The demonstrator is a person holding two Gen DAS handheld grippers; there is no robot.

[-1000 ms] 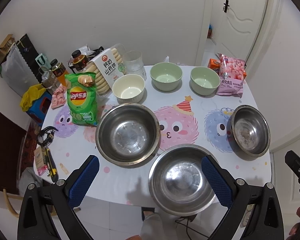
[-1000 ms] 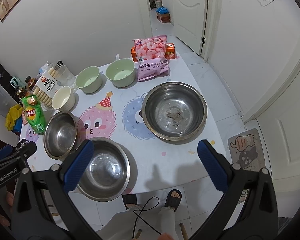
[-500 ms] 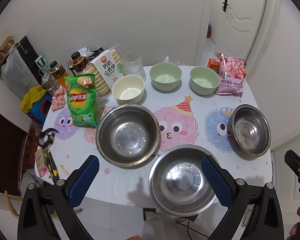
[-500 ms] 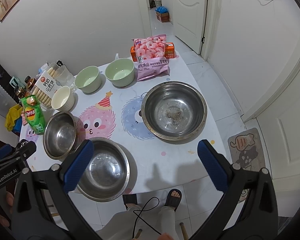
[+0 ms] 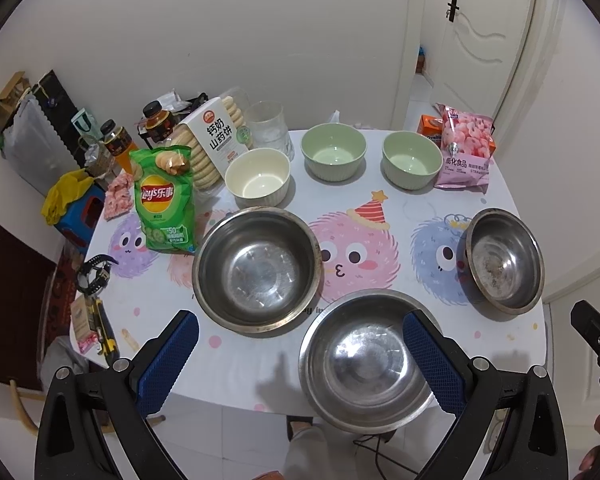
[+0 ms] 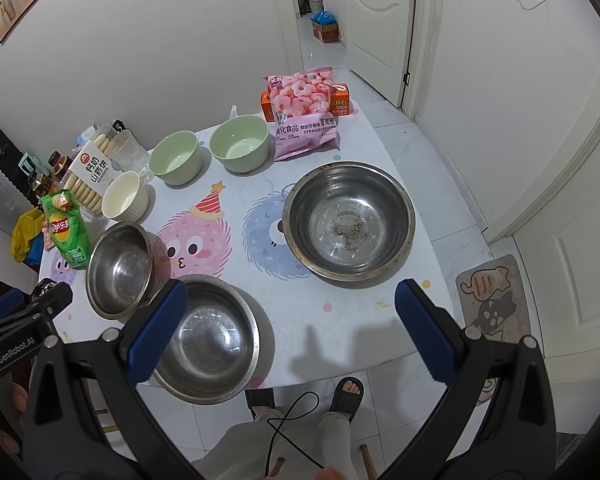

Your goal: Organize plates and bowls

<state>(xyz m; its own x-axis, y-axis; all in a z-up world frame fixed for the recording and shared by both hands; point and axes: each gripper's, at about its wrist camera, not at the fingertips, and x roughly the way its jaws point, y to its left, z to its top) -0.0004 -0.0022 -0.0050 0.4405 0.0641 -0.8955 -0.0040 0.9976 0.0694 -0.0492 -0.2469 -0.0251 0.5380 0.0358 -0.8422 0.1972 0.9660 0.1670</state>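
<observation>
A person is holding two grippers above a round table (image 5: 260, 384) with a cartoon-monster cloth. The left gripper (image 5: 300, 356) is hovering with its blue-padded jaws spread wide, gripping nothing. The right gripper (image 6: 292, 328) is also hanging wide open and empty.

Three steel bowls are sitting on the near half of the table. The left steel bowl (image 5: 256, 268) is lying empty, near a green chip bag (image 5: 164, 204). The near steel bowl (image 5: 364, 360) is resting empty at the table's near edge. The right steel bowl (image 6: 348, 220) is holding a scatter of dark crumbs at its bottom.

Along the far side, three ceramic bowls are standing in a row, all empty: a cream bowl (image 5: 258, 176) at left, a green bowl (image 5: 334, 150) in the middle, and a second green bowl (image 5: 410, 164) at right, just beside a pink snack bag (image 5: 466, 152). A biscuit pack (image 5: 212, 140) and a clear glass (image 5: 266, 126) are standing behind the cream bowl
</observation>
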